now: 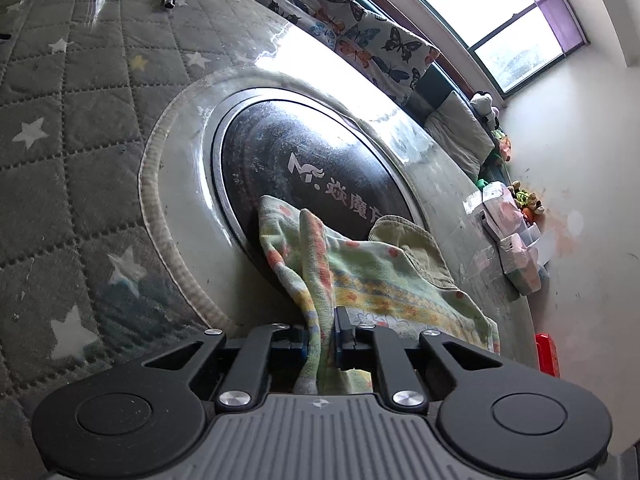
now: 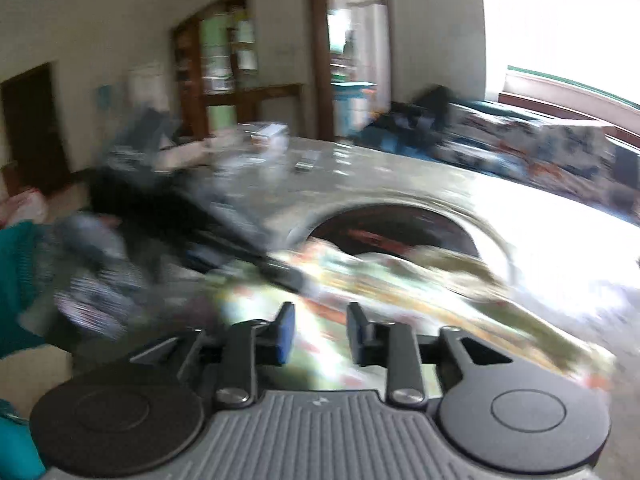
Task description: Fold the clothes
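While the towel [image 1: 372, 280] lay rumpled on the desk [image 1: 100, 128], partly over the dark round plate [image 1: 320, 168] set into the top, the left gripper [image 1: 320, 340] was clamped on a bunched edge of it; the cloth ran between the pads and back under the gripper, a hold that looked meant to pin or lift that edge so a fold could start from it. A ribbed olive garment [image 1: 404, 236] lay just behind, touching the towel and partly under it, probably waiting its turn. The right gripper [image 2: 320, 336] hung over the near part of the towel [image 2: 360, 276] with its jaws apart and nothing between them, so it seemed free to take another edge. That view was badly smeared, so how close it was to the cloth could not be told. A teal sleeve [image 2: 20, 280] showed at the left of the right wrist view.
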`<action>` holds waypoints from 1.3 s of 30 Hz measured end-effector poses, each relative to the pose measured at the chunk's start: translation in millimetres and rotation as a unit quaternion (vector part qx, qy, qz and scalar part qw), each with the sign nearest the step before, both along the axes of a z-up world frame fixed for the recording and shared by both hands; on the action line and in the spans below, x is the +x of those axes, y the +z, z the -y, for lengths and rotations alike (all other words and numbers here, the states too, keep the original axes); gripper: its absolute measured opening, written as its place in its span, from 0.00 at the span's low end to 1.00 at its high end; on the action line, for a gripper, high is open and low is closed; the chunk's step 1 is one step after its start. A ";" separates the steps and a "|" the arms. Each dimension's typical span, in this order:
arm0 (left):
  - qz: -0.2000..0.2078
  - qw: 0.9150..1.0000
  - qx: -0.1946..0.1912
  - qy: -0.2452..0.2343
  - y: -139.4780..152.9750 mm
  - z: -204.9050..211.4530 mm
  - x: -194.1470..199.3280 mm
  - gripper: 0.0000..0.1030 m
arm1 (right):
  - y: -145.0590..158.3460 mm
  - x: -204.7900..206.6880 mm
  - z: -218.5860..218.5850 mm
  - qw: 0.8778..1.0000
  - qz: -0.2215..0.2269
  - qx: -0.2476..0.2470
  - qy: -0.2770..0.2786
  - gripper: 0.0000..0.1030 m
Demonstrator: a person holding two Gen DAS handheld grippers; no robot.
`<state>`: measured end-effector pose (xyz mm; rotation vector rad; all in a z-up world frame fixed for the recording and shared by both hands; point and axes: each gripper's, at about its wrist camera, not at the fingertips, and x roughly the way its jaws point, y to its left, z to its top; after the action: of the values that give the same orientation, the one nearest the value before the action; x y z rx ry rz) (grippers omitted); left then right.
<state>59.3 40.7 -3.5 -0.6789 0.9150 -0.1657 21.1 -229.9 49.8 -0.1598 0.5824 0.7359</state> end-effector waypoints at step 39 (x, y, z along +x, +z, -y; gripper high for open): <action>0.092 0.987 0.067 -0.115 62.0 93.2 38.8 0.09 | 0.1 27.2 179.5 0.947 0.006 0.031 -0.320 0.01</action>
<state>98.1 -52.5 58.5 -0.4249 0.8177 -0.3632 48.3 -409.4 49.9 0.0854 0.5559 0.1190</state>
